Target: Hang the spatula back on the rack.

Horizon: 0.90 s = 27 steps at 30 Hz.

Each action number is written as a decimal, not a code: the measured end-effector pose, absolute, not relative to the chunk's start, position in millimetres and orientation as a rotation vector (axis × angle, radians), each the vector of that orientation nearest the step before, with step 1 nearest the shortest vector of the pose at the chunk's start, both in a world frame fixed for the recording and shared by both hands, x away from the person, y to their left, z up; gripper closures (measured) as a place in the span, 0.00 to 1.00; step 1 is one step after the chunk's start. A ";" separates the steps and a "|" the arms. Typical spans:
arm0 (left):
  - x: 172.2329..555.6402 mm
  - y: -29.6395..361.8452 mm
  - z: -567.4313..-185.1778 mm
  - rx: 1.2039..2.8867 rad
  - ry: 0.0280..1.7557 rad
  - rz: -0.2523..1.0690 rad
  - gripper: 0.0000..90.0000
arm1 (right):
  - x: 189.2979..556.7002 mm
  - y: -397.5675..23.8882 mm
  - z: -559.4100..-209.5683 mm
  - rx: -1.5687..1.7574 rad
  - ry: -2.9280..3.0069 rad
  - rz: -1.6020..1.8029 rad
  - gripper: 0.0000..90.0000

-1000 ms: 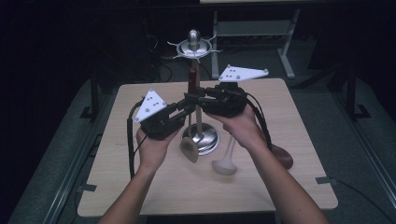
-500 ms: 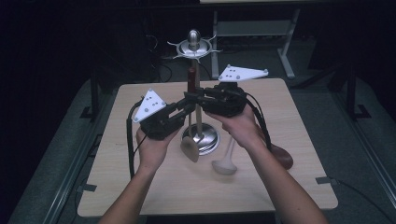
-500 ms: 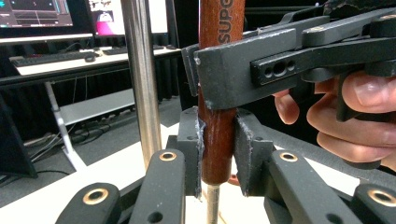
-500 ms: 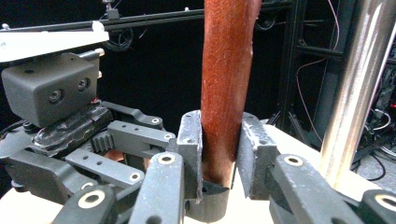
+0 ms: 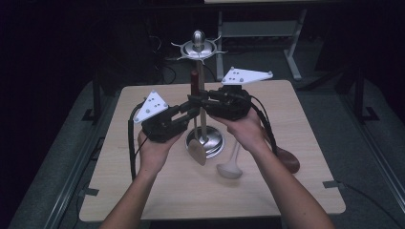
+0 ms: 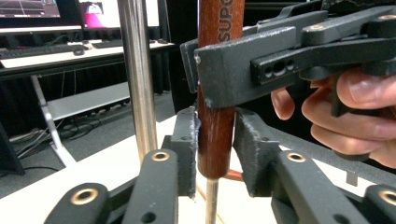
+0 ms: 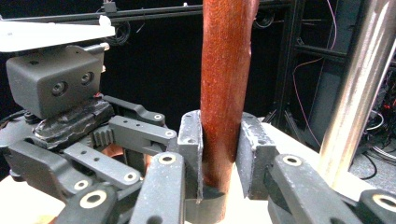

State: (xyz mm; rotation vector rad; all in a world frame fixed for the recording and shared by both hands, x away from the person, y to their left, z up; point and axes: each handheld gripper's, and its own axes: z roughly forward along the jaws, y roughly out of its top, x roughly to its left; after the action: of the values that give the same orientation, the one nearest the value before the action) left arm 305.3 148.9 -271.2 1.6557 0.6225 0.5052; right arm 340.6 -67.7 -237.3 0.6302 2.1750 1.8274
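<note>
A: Where does the job stand?

B: You're mid-handover. In the centre of the high view both grippers meet at the red-brown wooden handle [image 5: 194, 82] of a spatula, whose pale blade [image 5: 197, 151] hangs low beside the steel utensil stand [image 5: 202, 90]. Your right gripper [image 7: 219, 140] is clamped on the handle, both pads pressing its sides. Your left gripper [image 6: 215, 149] has just been opening: in its own view the handle's lower end sits between the jaws, with a clear gap to the pad on the right of the frame.

A: And next?

B: My reading is that the right hand now carries the spatula alone. Back the left gripper away level without nudging the handle, then lift the handle towards the hooks on the stand's crown [image 5: 197, 48].

A: What do the views add to each other?

B: The high view gives the layout: a white ladle [image 5: 230, 167] lies on the wooden table [image 5: 157, 191], lower centre, and a dark brown utensil [image 5: 288, 160] at the right. The left gripper view shows the left jaws' gap; the right gripper view shows the firm pinch and the steel pole [image 7: 357, 88] at its right edge.
</note>
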 end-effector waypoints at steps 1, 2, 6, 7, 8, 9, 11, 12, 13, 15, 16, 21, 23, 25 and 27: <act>305.5 150.0 -271.3 1.665 0.620 0.497 0.72 | 340.8 -68.2 -237.2 0.631 2.173 1.828 0.81; 305.5 151.0 -271.4 1.672 0.617 0.494 0.69 | 341.0 -68.8 -237.0 0.628 2.172 1.827 0.81; 305.0 155.5 -271.5 1.696 0.603 0.479 0.62 | 341.1 -69.4 -236.7 0.618 2.182 1.825 0.81; 304.9 156.8 -271.2 1.704 0.600 0.475 0.60 | 341.1 -69.5 -236.7 0.616 2.185 1.824 0.81; 304.4 158.0 -271.1 1.713 0.599 0.469 0.57 | 341.2 -69.8 -236.8 0.611 2.186 1.823 0.81; 304.3 159.0 -271.1 1.721 0.596 0.467 0.55 | 341.2 -70.3 -236.8 0.605 2.184 1.823 0.81; 304.2 162.0 -271.8 1.750 0.588 0.453 0.50 | 341.2 -71.7 -236.5 0.595 2.185 1.823 0.81; 304.0 163.5 -272.1 1.763 0.584 0.450 0.48 | 341.3 -72.4 -236.2 0.592 2.184 1.822 0.81; 303.8 165.0 -272.4 1.779 0.578 0.447 0.47 | 341.2 -73.2 -236.0 0.590 2.183 1.821 0.81; 302.5 167.6 -272.8 1.798 0.571 0.441 0.44 | 341.2 -74.9 -235.4 0.576 2.188 1.815 0.81; 301.7 169.7 -272.8 1.813 0.563 0.439 0.42 | 340.9 -75.9 -235.2 0.574 2.191 1.816 0.81; 299.8 177.1 -275.2 1.864 0.548 0.429 0.36 | 340.7 -81.7 -233.7 0.538 2.207 1.823 0.81; 299.0 180.3 -276.8 1.877 0.547 0.415 0.33 | 340.9 -84.2 -233.3 0.521 2.218 1.825 0.81; 298.8 184.4 -278.3 1.901 0.538 0.407 0.31 | 341.3 -87.0 -232.8 0.499 2.233 1.830 0.81; 298.5 187.9 -280.8 1.906 0.536 0.399 0.29 | 341.5 -89.2 -232.4 0.486 2.245 1.837 0.81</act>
State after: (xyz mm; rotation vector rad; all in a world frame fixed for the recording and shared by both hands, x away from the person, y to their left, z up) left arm 298.5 187.9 -280.8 1.9063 0.5359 0.3987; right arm 341.5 -89.2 -232.4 0.4858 2.2446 1.8375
